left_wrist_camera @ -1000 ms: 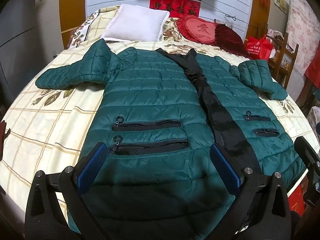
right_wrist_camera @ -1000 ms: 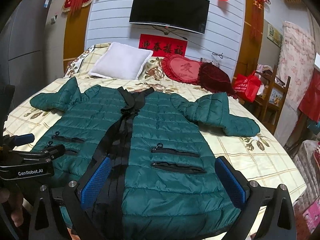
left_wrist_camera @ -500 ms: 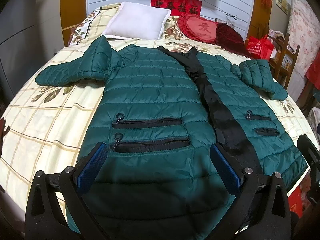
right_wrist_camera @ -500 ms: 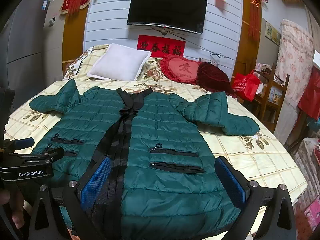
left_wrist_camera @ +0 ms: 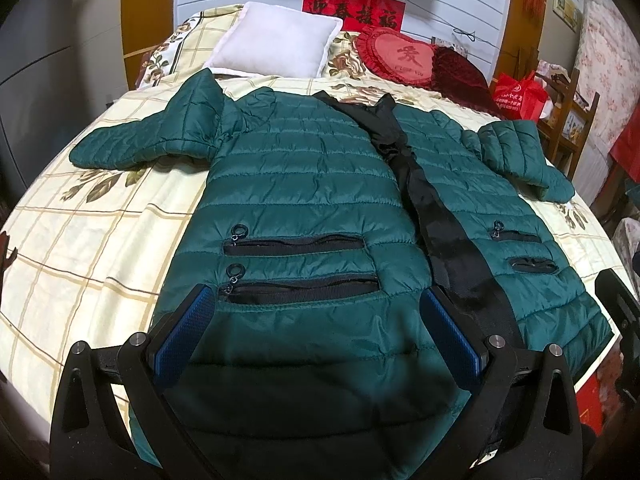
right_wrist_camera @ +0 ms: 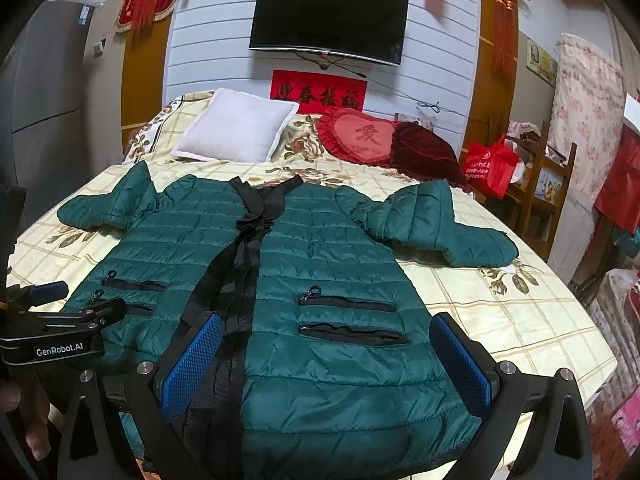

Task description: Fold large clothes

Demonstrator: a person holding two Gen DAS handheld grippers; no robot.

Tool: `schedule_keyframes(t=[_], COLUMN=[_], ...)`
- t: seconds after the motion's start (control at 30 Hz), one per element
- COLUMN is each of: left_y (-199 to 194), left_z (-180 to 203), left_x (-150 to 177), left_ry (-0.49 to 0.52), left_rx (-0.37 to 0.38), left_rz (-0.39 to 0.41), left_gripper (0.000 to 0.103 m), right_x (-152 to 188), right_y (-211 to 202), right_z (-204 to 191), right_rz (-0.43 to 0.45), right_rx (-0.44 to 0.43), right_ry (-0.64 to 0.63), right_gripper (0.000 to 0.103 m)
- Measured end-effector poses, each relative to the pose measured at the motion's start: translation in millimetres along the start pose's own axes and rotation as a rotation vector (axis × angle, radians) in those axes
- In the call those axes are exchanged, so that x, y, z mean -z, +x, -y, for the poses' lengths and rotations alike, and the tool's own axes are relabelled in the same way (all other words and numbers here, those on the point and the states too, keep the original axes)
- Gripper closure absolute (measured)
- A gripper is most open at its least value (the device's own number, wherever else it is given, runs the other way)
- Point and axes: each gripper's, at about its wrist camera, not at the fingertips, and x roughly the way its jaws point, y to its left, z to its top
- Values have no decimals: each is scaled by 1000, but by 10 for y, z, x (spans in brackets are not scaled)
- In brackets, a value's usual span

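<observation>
Both grippers' jaws wide apart over jacket (left_wrist_camera: 304, 184) hem, bed (left_wrist_camera: 80, 240) edge nr.

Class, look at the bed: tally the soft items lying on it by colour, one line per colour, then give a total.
Green: 1, the jacket
White: 1, the pillow
Red: 1, the heart cushion
Dark red: 1, the velvet cushion
Total: 4

A: Light?
B: Dim indoor, w/ soft light from above. Bedspread (left_wrist_camera: 80, 240) reads brightest; jacket (left_wrist_camera: 304, 184) hem goes near black in shadow by the left gripper (left_wrist_camera: 316, 320).
A: Glare?
B: Slight sheen on the jacket quilting, nothing blown out.
A: Focus?
B: Sharp mid-frame, both views. Strong fisheye bend; corners vignette to black, edges smear, e.g. around the TV (right_wrist_camera: 328, 20).
</observation>
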Motion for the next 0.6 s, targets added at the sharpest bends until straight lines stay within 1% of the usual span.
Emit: schedule_keyframes(t=[0.6], left_y=[2], left_z=[-5], left_x=[-1], left_ry=[-1], left_rx=[1], left_rz=[-1], left_gripper=[0], right_x=[2], right_y=[-17], right_z=[71], right_rz=[4], right_rx=[4], right_ry=[21], right_gripper=[0])
